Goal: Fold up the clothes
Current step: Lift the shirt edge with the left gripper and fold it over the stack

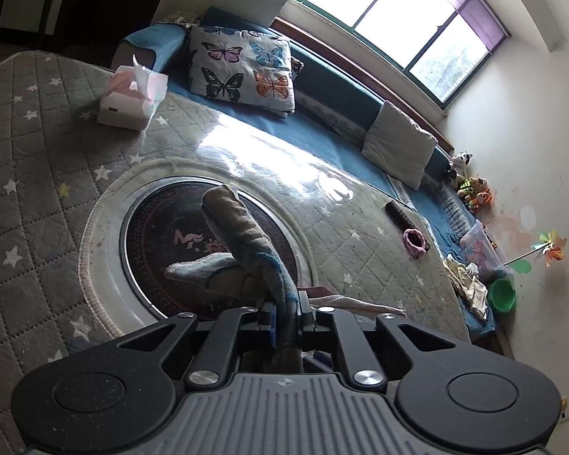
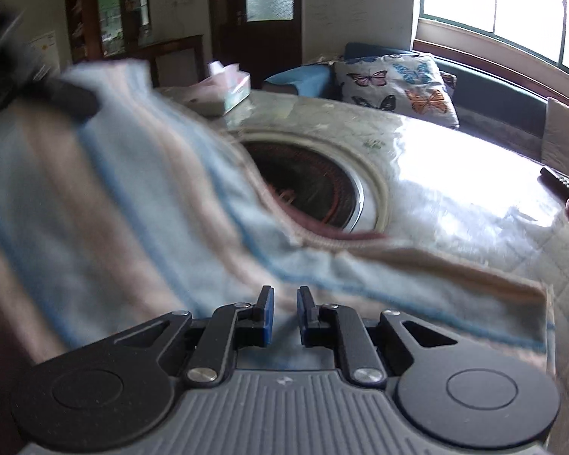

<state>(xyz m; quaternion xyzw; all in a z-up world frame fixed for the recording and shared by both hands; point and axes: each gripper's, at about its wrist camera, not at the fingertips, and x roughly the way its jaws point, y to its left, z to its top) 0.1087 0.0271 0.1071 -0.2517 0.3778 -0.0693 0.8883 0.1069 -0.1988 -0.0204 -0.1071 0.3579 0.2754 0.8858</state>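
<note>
The striped towel (image 2: 140, 204) is held up over the near-left part of the tabletop (image 1: 38, 121), its long axis running from the left gripper (image 1: 286, 313), whose jaws are clamped on a bunched edge, down toward the right gripper (image 2: 284, 314), whose jaws stand nearly closed on an edge of the cloth. The free end hangs over the round inset burner (image 1: 159, 223). At the far left a tissue box (image 1: 127, 102) holds tissues, and at the far right a clear bin (image 1: 480, 246) holds small items that cannot be made out.

Bright window (image 1: 406, 19) above blue bench (image 1: 322, 140); dark door (image 2: 258, 11) behind.
</note>
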